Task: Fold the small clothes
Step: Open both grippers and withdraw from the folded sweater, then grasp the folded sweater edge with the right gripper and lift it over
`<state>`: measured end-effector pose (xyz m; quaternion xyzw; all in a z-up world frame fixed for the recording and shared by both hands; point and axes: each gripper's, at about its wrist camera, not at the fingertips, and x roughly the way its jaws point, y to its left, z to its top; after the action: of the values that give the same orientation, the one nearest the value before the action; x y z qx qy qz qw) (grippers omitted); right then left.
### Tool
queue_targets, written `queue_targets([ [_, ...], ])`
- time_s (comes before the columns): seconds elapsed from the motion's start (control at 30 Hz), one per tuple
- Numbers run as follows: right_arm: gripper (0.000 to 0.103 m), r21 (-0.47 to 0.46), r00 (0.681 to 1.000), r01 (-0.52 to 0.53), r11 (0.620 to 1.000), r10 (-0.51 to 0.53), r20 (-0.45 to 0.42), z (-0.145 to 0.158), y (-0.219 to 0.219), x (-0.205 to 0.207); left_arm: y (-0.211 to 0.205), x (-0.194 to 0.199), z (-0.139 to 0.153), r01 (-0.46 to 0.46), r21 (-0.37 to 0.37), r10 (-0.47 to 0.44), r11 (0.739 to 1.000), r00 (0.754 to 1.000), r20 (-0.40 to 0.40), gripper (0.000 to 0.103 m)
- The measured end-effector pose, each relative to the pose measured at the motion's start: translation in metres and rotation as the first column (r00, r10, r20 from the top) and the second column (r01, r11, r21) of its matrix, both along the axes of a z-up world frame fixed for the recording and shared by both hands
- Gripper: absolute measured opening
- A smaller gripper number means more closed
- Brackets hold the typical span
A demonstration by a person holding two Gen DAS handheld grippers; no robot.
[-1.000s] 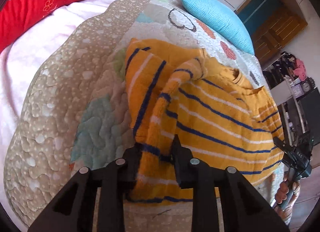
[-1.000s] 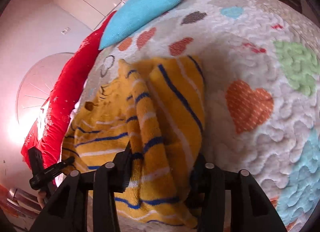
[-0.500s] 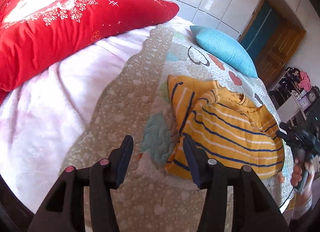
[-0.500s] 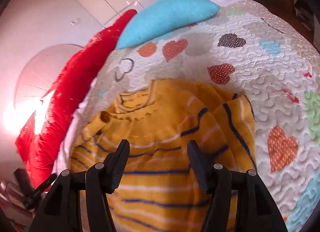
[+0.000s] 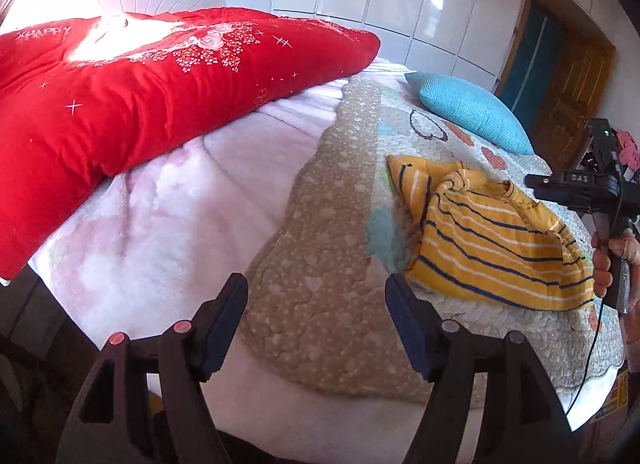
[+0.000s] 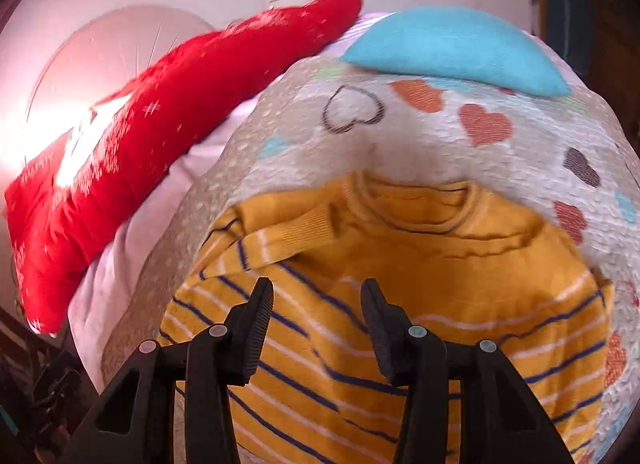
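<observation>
The sweater point(image 6: 400, 304) is showing mustard yellow with navy and white stripes. The quilt point(image 6: 500, 160) is displaying cream with orange, teal and dark hearts, tan-edged. The pillow point(image 5: 472, 112) is appearing turquoise; the comforter point(image 5: 140, 92) is showing red with white sparkles.

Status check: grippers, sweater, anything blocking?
Left gripper open, empty, off to the side. Right gripper open above yellow striped sweater, sleeves folded in, on heart quilt. Nothing blocking.
</observation>
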<state>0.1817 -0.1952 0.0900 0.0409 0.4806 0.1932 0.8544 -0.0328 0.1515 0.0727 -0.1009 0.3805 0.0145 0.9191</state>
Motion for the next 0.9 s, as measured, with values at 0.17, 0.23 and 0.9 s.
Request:
queue_targets([
  [0.17, 0.049, -0.218, 0.995, -0.082, 0.973, 0.067, -0.076, -0.050, 0.094, 0.045, 0.009, -0.009, -0.008, -0.013, 0.001, 0.013, 1.000, 1.000, -0.004, 0.071],
  [0.23, 0.049, -0.207, 0.992, -0.122, 0.971, 0.111, -0.064, -0.055, 0.127, 0.059, 0.014, -0.011, -0.010, -0.016, -0.004, 0.016, 1.000, 1.000, -0.003, 0.071],
  [0.9, 0.081, -0.330, 0.980, -0.196, 0.923, 0.170, -0.108, -0.042, 0.187, -0.018, 0.018, -0.005, -0.025, -0.047, -0.106, 0.042, 0.993, 0.998, -0.049, 0.071],
])
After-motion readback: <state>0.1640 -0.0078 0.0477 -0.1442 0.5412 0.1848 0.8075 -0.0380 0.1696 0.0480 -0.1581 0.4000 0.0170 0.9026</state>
